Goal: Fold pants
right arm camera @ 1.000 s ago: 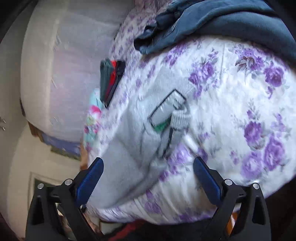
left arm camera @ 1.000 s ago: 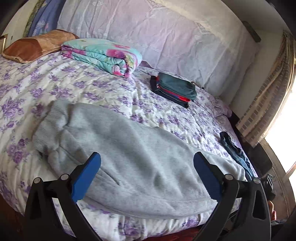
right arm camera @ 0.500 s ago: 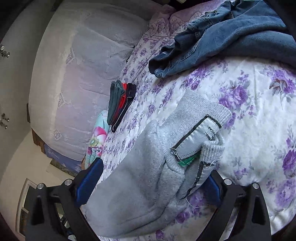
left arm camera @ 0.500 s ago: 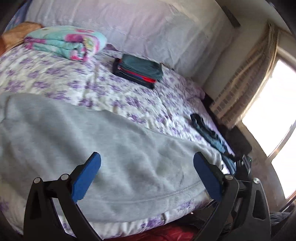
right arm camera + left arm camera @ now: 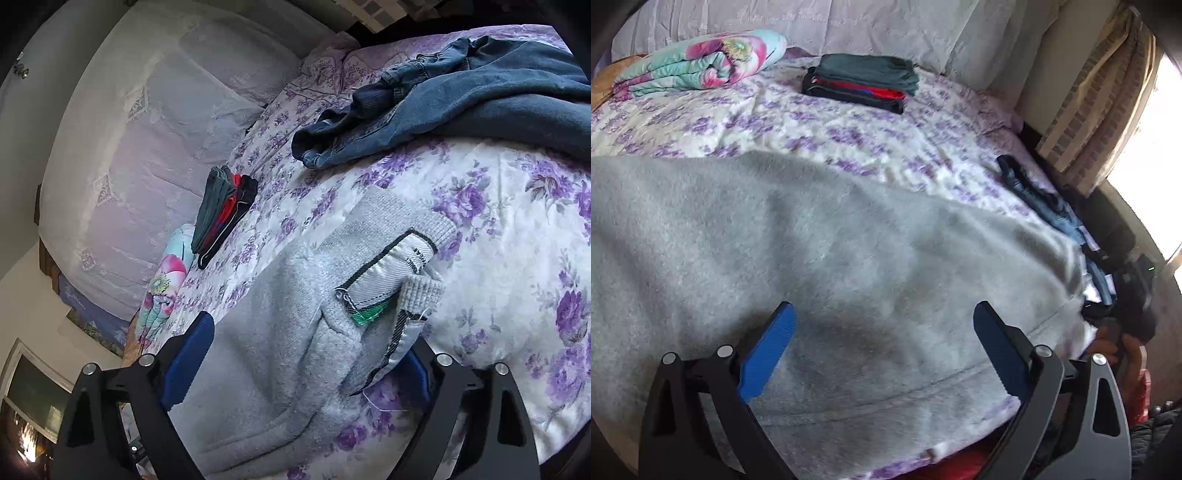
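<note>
Grey sweatpants lie spread across a purple-flowered bedspread. My left gripper hovers low over their middle, open, its blue pads apart with nothing pinched. In the right wrist view the pants' waistband end shows a white label and a green tag, and it is bunched up. My right gripper straddles that end and its jaws are closing. The grey cloth lies between them. The right pad is half hidden behind the waistband, and neither pad visibly presses on the cloth.
A folded stack of dark, red and green clothes and a rolled flowered blanket sit near the headboard. Crumpled jeans lie beyond the waistband near the bed's edge. A hand shows at the right in the left wrist view.
The left gripper slid right along the pants and came lower and closer. The right gripper rolled and moved in so the waistband now lies between its jaws, which have narrowed a little.
</note>
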`<state>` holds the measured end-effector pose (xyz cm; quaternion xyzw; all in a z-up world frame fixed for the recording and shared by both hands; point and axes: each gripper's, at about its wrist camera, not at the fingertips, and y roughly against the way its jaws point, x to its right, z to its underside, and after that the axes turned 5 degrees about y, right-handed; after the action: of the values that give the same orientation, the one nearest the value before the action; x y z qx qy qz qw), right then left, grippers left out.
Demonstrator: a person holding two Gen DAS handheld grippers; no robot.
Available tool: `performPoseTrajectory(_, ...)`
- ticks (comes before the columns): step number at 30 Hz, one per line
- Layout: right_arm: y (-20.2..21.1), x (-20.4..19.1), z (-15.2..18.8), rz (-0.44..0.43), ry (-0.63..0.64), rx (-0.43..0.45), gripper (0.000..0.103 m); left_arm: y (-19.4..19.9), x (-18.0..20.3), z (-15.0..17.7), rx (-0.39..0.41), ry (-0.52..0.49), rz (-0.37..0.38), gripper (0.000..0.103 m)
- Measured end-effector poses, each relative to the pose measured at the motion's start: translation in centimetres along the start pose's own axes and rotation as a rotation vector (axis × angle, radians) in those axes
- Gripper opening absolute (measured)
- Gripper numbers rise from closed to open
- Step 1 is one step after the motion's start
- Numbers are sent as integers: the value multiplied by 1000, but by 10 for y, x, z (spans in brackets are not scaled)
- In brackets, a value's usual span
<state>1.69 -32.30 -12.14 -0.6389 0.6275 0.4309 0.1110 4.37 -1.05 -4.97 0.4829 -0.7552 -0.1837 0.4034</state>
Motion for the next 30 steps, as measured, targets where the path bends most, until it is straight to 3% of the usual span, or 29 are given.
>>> performPoseTrajectory(2, -1, 0, 0, 8, 2, 1, 89, 6, 8, -4, 31, -21, 30, 94)
performPoseTrajectory(5, -1, -2, 1, 20, 11, 4, 89, -6, 17, -3, 25, -57, -10, 94)
performPoseTrajectory(7, -2, -4, 2, 31, 25, 1, 90, -27, 8, -1, -9, -39, -93, 94)
performPoseTrajectory(11, -4, -9, 3, 60, 58, -3, 90, -31, 19, 8, 52, -135, -198, 95)
performPoseTrajectory(18, -2, -9, 3, 58, 65, 13, 90, -25, 13, 10, 67, -122, -193, 96)
performPoseTrajectory(19, -1, -8, 2, 57, 58, 22, 86, -24, 13, 11, 70, -122, -195, 96)
performPoseTrajectory(21, 3, -3, 1, 68, 41, 46, 67, -20, 12, 13, 79, -118, -202, 96)
performPoseTrajectory(22, 4, 0, 1, 69, 32, 53, 44, -14, 9, 14, 92, -112, -214, 96)
performPoseTrajectory(23, 4, 2, 0, 52, 23, 50, 32, -10, 7, 12, 106, -108, -227, 96)
performPoseTrajectory(27, 7, -10, -1, 55, 86, 63, 27, 48, -20, 4, 270, -42, -303, 96)
performPoseTrajectory(30, 13, -34, 0, 64, 186, 113, 25, 94, -61, -4, 359, 69, -401, 96)
